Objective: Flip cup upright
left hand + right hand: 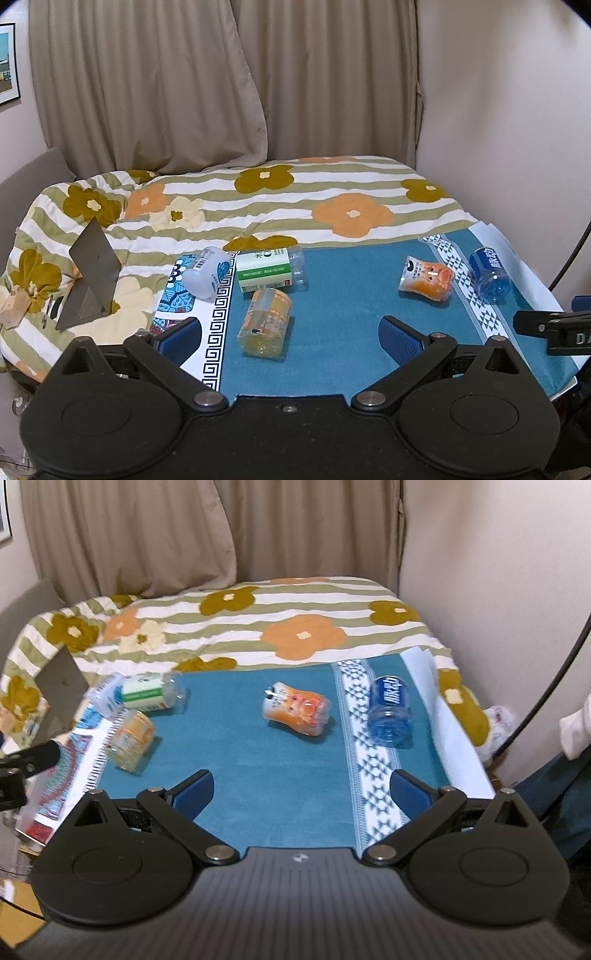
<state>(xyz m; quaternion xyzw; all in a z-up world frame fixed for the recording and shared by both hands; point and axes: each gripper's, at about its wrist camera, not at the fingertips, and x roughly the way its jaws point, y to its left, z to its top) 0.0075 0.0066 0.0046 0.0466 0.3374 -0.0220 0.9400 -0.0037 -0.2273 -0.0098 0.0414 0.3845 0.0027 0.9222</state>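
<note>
Both grippers hover wide apart over the table's near edge, left gripper [290, 332] and right gripper [301, 790], nothing between their blue pads. Just ahead of the left one, the yellow cup [265, 323] lies on its side on the teal cloth [332, 314]. Beyond it, near the far-left corner, the green-labelled cup [271, 269] and the white cup [207, 271] lie tipped, touching. Ahead of the right gripper lies the orange cup [297, 709], and further right, across the patterned white strip near the right edge, the blue cup [389, 710], also on its side.
</note>
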